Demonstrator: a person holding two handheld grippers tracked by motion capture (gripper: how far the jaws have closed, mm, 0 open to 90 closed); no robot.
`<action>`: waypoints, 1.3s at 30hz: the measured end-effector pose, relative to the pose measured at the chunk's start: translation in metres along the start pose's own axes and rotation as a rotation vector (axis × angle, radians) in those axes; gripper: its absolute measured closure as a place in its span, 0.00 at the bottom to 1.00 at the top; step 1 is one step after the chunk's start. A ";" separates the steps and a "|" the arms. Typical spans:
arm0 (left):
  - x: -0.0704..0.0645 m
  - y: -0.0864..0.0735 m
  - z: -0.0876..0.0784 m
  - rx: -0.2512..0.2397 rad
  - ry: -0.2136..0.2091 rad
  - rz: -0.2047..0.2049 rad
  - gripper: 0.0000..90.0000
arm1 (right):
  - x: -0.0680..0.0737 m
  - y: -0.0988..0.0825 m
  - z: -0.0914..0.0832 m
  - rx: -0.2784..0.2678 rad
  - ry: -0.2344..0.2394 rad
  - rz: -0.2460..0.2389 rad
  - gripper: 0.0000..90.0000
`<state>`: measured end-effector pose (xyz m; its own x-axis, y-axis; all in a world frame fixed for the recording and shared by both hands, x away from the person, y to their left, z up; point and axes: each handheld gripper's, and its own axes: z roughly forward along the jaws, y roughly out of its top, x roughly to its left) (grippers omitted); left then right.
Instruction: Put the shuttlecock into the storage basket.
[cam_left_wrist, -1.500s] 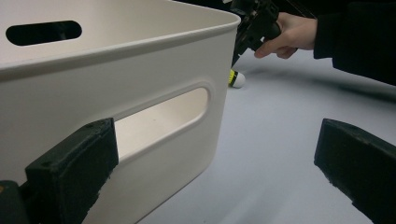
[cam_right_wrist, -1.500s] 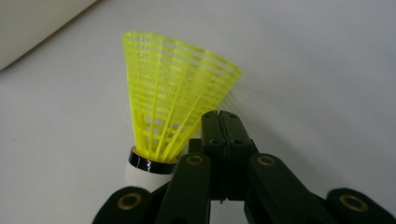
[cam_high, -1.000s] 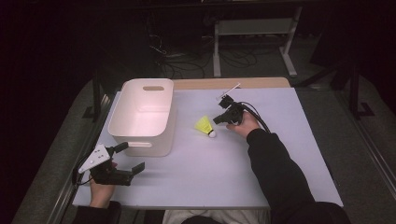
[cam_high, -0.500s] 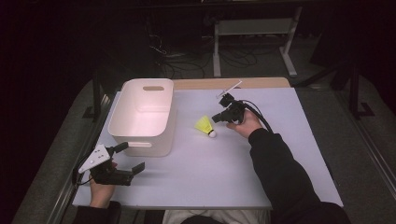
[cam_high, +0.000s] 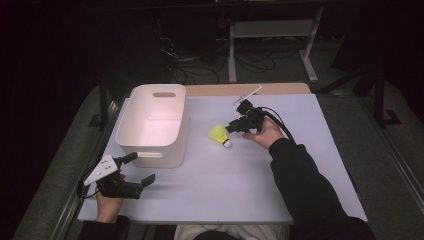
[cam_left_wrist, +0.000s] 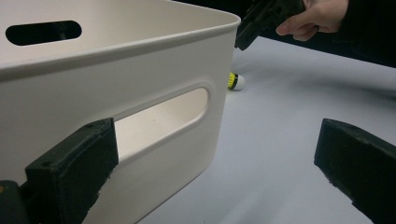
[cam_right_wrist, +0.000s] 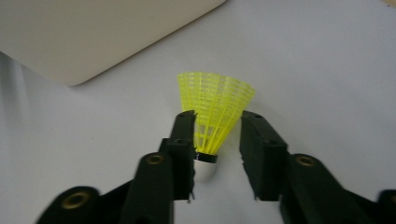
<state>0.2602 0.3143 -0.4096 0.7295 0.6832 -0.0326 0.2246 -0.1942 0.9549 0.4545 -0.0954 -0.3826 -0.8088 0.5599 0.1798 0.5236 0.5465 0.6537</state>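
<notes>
The yellow shuttlecock (cam_right_wrist: 215, 120) lies on the counter (cam_high: 300, 165) beside the empty white bin (cam_high: 152, 125), between the right hand-held gripper's (cam_right_wrist: 217, 135) part-open jaws, ungripped; the left hand-held gripper (cam_high: 137, 170) waits wide open, empty.

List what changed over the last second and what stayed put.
Little changed. The right gripper eased slightly closer to the yellow shuttlecock; in the right gripper view its jaws now straddle the shuttlecock's narrow end, not visibly clamped. The shuttlecock stayed lying on the table beside the white bin. The left gripper stayed open near the bin's front.
</notes>
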 end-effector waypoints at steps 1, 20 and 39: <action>0.000 0.000 0.000 0.000 0.000 0.000 0.00 | 0.000 0.000 0.000 0.000 0.000 -0.002 0.60; 0.000 0.000 0.000 -0.003 -0.002 -0.001 0.00 | 0.004 -0.003 0.011 0.022 0.056 -0.023 0.00; 0.000 0.000 0.000 -0.002 -0.001 0.001 0.00 | 0.002 -0.017 0.041 0.098 0.045 0.011 0.11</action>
<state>0.2600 0.3143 -0.4095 0.7306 0.6820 -0.0319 0.2223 -0.1936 0.9556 0.4547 -0.0781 -0.4230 -0.8131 0.5387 0.2206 0.5542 0.6004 0.5766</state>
